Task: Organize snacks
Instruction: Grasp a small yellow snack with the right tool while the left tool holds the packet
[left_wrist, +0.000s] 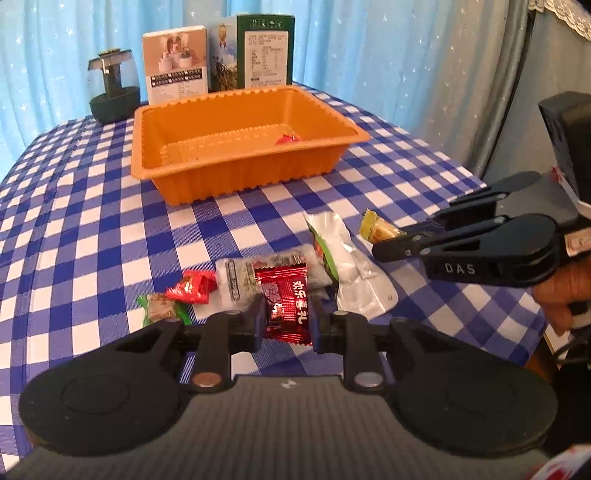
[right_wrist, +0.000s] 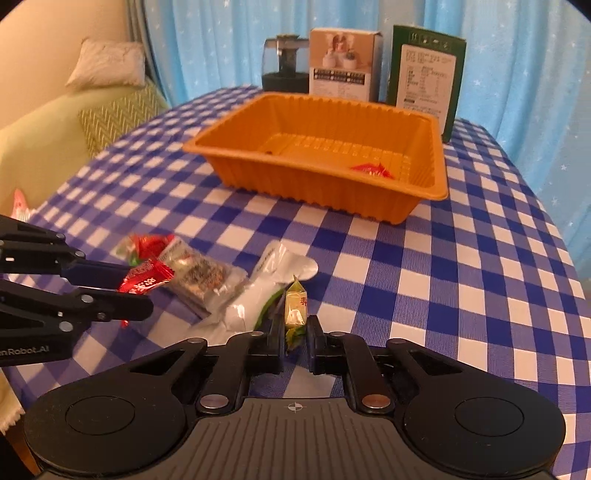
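Left gripper (left_wrist: 287, 317) pinches crinkly red foil packet (left_wrist: 286, 295); right gripper (right_wrist: 295, 332) clamps yellow candy (right_wrist: 296, 306).

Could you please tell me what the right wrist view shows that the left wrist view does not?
Only the right wrist view shows a green sofa with a pillow. Only the left wrist view shows a blue-green box and the person's hand. Both show the orange tray, a red candy inside it, and each tool holding a snack.
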